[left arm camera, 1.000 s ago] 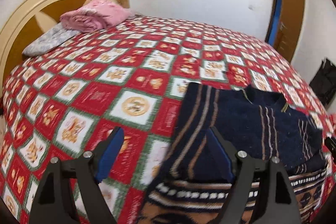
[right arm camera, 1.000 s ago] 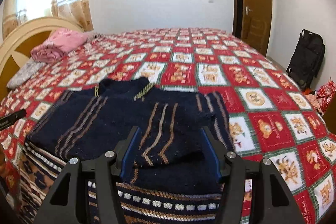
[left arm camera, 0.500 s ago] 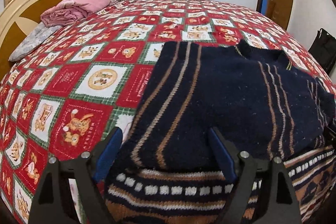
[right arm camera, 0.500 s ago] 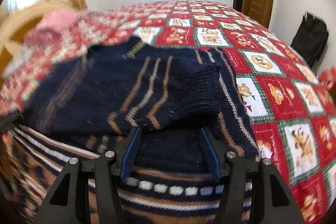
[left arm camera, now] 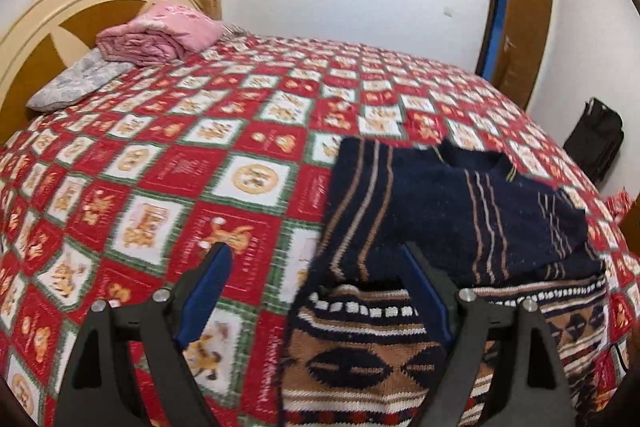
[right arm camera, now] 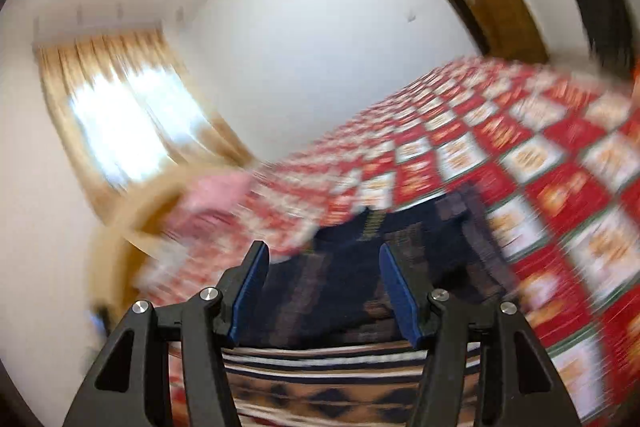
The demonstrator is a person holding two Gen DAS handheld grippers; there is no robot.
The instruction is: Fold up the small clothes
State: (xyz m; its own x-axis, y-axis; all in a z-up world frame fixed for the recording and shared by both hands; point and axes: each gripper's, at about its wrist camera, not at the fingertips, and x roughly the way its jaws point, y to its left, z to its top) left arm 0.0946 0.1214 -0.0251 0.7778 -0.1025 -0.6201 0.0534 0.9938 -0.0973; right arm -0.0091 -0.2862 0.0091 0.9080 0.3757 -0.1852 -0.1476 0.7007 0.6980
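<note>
Sweater (left arm camera: 432, 211) near bedspread (left arm camera: 168, 155) edge.

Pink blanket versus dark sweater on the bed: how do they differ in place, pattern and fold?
The pink blanket sits by the headboard; the dark sweater lies near the foot, closest to the left claw. The pink blanket is plain; the dark sweater has tan stripes and a patterned hem. The pink blanket is a thick bundle; the dark sweater lies flatter, sleeves folded in. Both rest on the red quilt.

I see sweater (left arm camera: 424, 211): coarse matt knit | bedspread (left arm camera: 168, 163): soft printed cloth | headboard (left arm camera: 52, 15): glossy painted wood
</note>
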